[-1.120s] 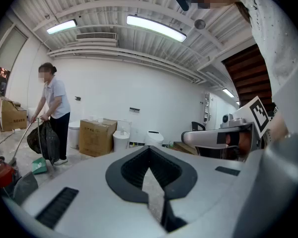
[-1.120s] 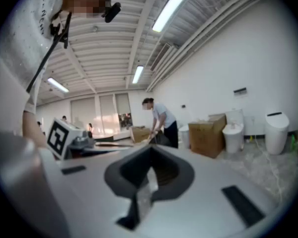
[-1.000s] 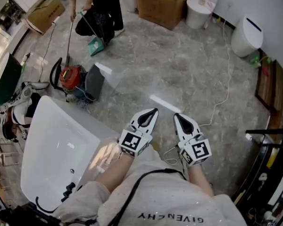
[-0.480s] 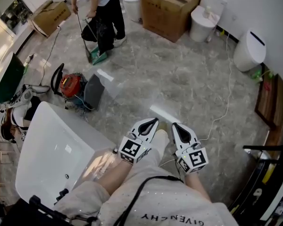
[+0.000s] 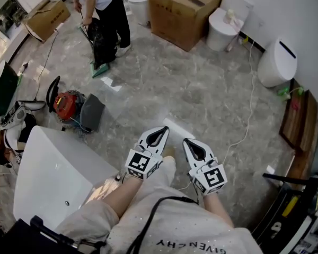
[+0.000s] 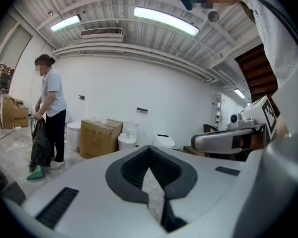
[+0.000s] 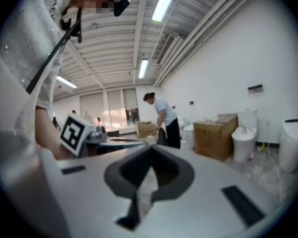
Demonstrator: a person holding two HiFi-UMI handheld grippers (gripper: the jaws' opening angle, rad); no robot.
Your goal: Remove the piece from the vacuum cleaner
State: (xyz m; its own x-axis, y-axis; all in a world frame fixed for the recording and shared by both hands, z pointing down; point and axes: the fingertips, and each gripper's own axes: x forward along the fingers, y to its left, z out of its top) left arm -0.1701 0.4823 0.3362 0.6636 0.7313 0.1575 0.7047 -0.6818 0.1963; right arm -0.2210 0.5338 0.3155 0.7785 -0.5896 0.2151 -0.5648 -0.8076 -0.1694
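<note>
The red vacuum cleaner (image 5: 65, 103) with a black handle lies on the marble floor at the left of the head view, a dark grey part (image 5: 90, 112) leaning against it. My left gripper (image 5: 162, 129) and right gripper (image 5: 186, 141) are held side by side in front of my body, well to the right of the vacuum and apart from it. Both point roughly level across the room. In the left gripper view the jaws of the left gripper (image 6: 149, 151) are shut with nothing between them. The right gripper (image 7: 150, 151) is likewise shut and holds nothing.
A white bathtub (image 5: 47, 179) stands at the lower left, close to my left leg. A person (image 5: 103, 15) sweeps with a dustpan at the far left. A cardboard box (image 5: 183, 12) and toilets (image 5: 276, 63) line the back wall. A white cable (image 5: 250, 115) runs over the floor.
Both grippers have been carried forward over the floor, still shut and side by side. The vacuum and bathtub have slid left and down in the head view.
</note>
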